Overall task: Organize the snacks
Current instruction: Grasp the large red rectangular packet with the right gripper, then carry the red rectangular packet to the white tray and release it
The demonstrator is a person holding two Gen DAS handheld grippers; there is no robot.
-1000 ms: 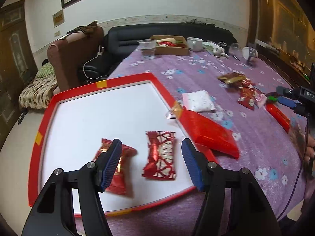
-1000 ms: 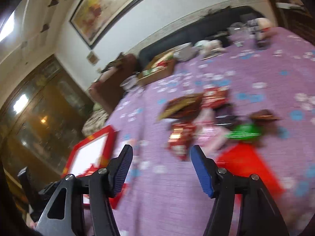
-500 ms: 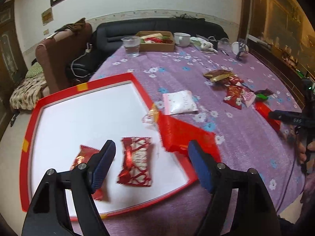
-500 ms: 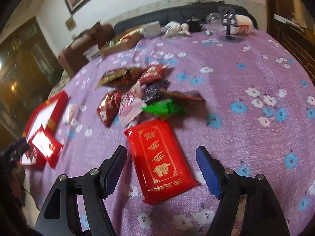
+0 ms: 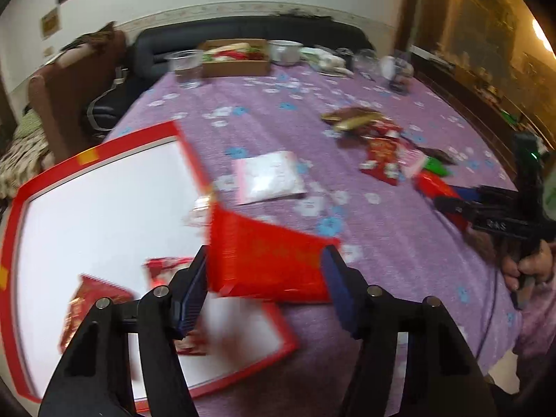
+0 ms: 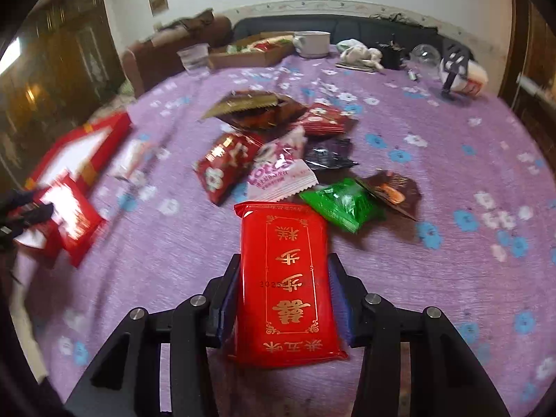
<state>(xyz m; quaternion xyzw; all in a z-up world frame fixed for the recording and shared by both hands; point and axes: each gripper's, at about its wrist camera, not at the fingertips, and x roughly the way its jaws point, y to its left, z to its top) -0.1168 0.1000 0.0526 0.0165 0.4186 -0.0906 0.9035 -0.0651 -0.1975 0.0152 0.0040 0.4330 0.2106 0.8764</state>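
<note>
Purple flowered cloth covers the table (image 6: 434,132), with a red-rimmed white tray (image 5: 104,208) at the near left. The right gripper (image 6: 283,295) has just been closing; its jaws flank a long red packet (image 6: 285,278) lying near the snack pile (image 6: 278,146), pads at or almost on its long edges. The left gripper (image 5: 264,288) has been narrowing around a second red packet (image 5: 267,260) at the tray's right rim. Both packets look light, glossy and slippery, likely crushable inside, so a gentle grip across the middle of the long sides seems best.
</note>
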